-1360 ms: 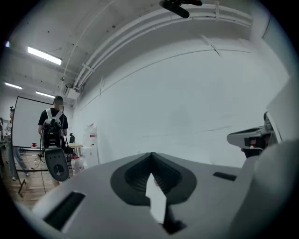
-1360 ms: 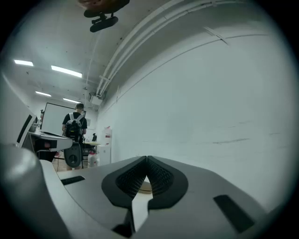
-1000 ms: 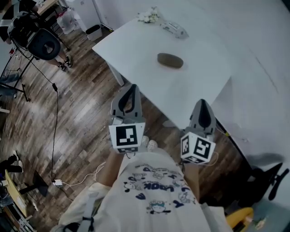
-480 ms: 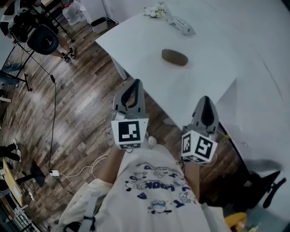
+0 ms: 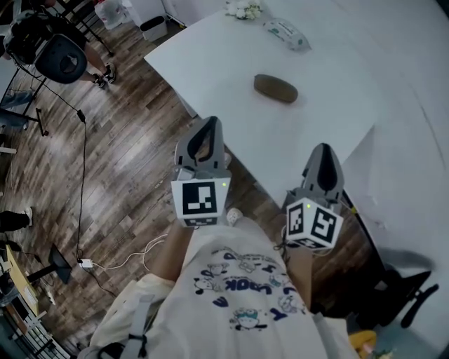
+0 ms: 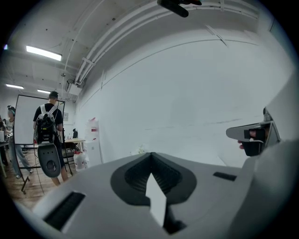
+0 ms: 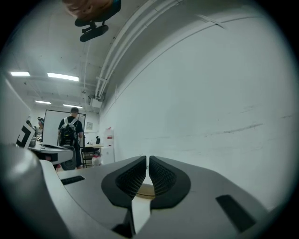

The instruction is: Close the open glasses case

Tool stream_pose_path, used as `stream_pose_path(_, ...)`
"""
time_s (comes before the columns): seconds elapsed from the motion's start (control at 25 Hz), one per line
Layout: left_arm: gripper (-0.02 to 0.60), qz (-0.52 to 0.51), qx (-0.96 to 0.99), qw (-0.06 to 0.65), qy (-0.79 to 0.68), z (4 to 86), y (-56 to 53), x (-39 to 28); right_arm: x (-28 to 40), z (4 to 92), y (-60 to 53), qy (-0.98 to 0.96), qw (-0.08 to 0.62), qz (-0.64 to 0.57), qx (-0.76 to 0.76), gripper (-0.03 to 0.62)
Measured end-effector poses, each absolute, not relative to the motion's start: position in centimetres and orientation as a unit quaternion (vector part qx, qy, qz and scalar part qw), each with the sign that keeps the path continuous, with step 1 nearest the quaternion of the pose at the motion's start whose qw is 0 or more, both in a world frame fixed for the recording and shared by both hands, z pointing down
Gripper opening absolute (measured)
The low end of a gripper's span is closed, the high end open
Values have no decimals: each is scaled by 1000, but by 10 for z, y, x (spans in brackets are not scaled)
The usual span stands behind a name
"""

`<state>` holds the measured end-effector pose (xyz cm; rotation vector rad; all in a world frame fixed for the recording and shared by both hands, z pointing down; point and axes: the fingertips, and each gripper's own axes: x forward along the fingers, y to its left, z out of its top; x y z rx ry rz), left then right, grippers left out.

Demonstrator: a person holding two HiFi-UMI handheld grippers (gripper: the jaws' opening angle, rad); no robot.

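On white table (image 5: 210, 63), roughly mid-top: glasses case (image 5: 275, 88), dark oval lump. Can't tell lid gap from up here. Guess: light hard shell, smooth, springy hinge, prob skids on slick top. Pin base with one tool, push lid down near front lip with other. Left gripper (image 5: 208, 126) and right gripper (image 5: 323, 148) both pinched shut, empty, by near edge, well apart from case. Flowers (image 5: 243, 10), packet (image 5: 286, 34) at far corner.

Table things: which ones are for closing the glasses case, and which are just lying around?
For the job: glasses case, left gripper, right gripper (both shut, empty).
Just lying about: white flowers, pale packet.
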<state>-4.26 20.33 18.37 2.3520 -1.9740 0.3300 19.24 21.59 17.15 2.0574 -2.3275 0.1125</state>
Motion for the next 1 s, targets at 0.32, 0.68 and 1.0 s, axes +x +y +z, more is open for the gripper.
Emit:
stream_pose_path(0.32,2,125,788,45,-601,214,105,-52,181,200,130,-722,25,73,687,2)
stream_pose_path(0.68,2,164,836,61,-520,246,-10,-45,176,226,41,-672,57,114,729,3)
stream_pose_path(1.0,2,205,859,94,-460,296,-61,-31,178,270,-3,-647,94,165,739,13)
